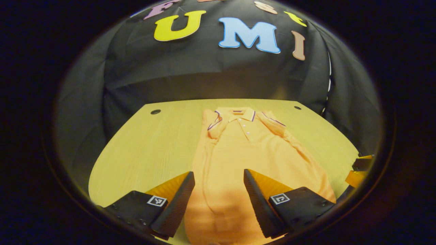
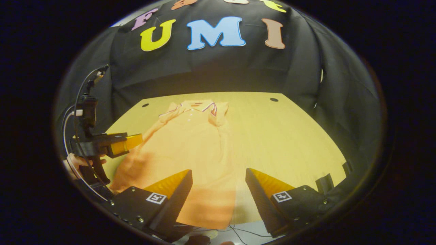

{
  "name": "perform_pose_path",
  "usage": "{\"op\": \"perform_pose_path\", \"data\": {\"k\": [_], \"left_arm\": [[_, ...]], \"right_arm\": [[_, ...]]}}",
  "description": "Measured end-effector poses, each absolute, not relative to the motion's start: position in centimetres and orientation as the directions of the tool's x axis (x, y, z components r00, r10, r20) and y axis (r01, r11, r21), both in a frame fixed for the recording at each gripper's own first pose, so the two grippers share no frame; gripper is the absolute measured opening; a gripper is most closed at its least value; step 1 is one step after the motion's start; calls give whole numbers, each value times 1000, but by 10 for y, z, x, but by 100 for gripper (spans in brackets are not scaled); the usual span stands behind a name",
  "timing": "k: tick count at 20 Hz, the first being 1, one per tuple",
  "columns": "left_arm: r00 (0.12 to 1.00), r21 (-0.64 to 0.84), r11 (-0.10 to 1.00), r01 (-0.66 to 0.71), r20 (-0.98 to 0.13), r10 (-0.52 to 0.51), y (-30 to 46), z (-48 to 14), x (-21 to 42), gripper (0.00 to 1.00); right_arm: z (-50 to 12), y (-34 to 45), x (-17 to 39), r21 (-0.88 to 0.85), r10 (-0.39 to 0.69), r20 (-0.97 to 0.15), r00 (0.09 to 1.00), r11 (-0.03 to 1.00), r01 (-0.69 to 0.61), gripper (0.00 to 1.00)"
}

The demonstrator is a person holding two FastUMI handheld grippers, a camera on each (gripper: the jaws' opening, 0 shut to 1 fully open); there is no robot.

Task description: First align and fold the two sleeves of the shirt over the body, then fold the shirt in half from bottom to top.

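Note:
An orange polo shirt (image 1: 245, 149) lies flat on the yellow wooden table (image 1: 146, 146), collar (image 1: 238, 114) at the far end. Both short sleeves (image 1: 214, 126) are turned in over the chest. My left gripper (image 1: 218, 177) is open, hovering over the shirt's lower body with cloth showing between its fingers. In the right gripper view the shirt (image 2: 190, 143) lies left of centre, and my right gripper (image 2: 218, 173) is open above its near right hem corner. The left gripper (image 2: 126, 143) shows at the left over the shirt's edge, held by a hand (image 2: 76, 163).
Two small round holes (image 1: 155, 111) (image 1: 297, 108) mark the table's far corners. The right gripper (image 1: 361, 170) peeks in at the right edge. Thin cables (image 2: 238, 231) lie at the table's near edge, and dark brackets (image 2: 327, 183) stand at its right side. Bare tabletop (image 2: 289, 136) stretches right of the shirt.

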State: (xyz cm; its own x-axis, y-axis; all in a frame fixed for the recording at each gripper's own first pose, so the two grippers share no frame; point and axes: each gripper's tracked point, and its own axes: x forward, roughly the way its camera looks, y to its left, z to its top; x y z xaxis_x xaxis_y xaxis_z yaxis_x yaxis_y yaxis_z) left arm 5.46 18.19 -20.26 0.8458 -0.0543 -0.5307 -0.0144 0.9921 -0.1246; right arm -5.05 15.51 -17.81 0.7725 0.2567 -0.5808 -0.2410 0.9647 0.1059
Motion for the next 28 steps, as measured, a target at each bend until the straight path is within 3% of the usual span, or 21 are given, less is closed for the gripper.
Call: {"op": "perform_pose_path", "data": {"k": [15, 26, 28], "left_arm": [[784, -128, 991, -36, -618, -52, 188, -250, -89, 95], [778, -77, 997, -17, -627, -35, 184, -277, -111, 96], [784, -81, 996, -26, -620, -30, 184, -278, -110, 95]], "right_arm": [[-258, 154, -104, 90, 245, -713, 657, 961, -261, 98], [-267, 162, -117, 81, 245, -700, 671, 961, -266, 98], [-267, 163, -119, 86, 247, -693, 677, 961, -263, 93]]}}
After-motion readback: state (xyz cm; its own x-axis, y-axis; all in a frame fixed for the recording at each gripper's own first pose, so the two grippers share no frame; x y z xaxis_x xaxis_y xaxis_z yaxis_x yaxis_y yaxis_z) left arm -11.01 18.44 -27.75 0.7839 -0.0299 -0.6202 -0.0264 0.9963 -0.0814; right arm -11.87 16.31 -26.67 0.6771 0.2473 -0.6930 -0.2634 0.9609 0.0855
